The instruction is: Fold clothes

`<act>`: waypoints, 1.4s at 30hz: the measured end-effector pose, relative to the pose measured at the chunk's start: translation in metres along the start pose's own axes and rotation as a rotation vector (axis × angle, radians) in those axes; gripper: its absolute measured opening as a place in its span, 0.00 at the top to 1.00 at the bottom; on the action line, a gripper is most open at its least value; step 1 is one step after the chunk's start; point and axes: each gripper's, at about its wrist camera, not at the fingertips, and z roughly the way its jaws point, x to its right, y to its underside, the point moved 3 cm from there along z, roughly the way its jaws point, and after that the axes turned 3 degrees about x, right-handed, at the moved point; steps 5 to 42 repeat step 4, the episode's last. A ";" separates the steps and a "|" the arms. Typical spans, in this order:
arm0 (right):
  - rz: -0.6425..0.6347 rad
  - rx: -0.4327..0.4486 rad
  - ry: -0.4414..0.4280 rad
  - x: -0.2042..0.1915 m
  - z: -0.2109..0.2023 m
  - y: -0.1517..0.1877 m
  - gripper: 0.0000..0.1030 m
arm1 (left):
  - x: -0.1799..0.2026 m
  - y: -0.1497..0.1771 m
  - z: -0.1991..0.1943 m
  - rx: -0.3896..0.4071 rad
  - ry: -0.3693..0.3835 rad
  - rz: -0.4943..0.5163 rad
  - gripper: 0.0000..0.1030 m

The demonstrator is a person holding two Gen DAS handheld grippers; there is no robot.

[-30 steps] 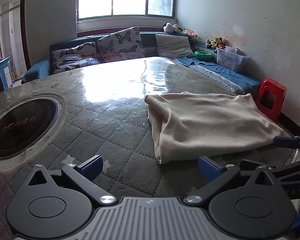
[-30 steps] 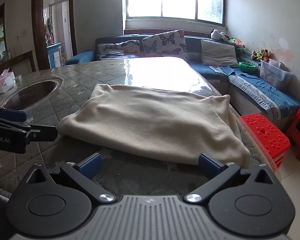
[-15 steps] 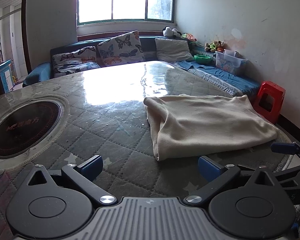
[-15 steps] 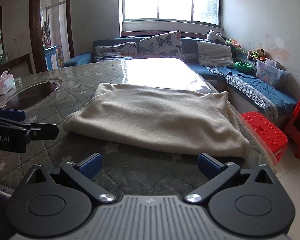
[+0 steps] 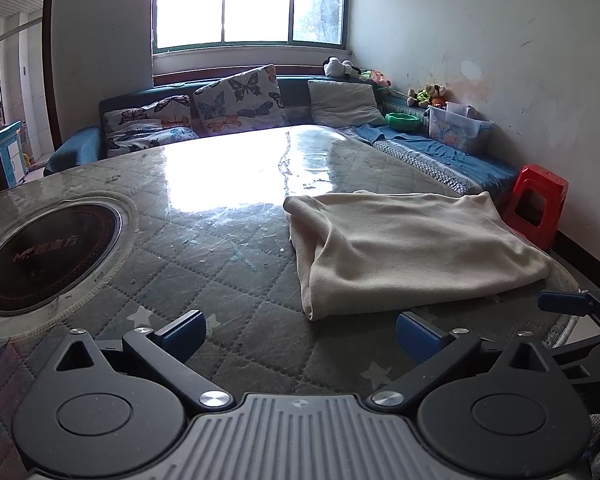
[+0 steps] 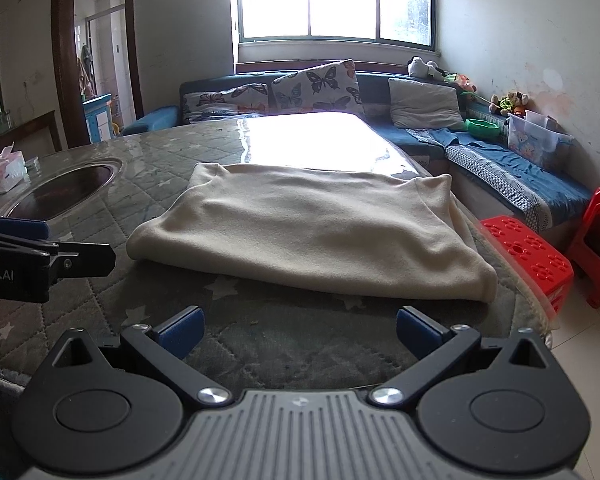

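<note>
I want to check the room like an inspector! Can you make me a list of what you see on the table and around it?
Surface: quilted grey table under a shiny clear cover, with a round dark cooktop set into it.
Job's things: cream garment, folded flat near the table's right edge.
Clutter: tissue pack on the far left.
Grippers: left gripper and right gripper both open, fingers apart, short of the garment, holding nothing.
Cables: nothing seen.
Surroundings: blue sofa with butterfly cushions, red stools, plastic box, green bowl, soft toys, window.
</note>
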 end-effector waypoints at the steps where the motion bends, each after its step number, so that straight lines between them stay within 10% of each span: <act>1: 0.001 0.001 -0.001 -0.001 0.000 0.000 0.00 | 0.000 0.000 0.000 0.000 0.000 0.001 0.00; 42: 0.004 0.002 -0.005 -0.002 -0.001 0.001 0.00 | 0.000 0.000 0.000 -0.002 0.006 0.004 0.00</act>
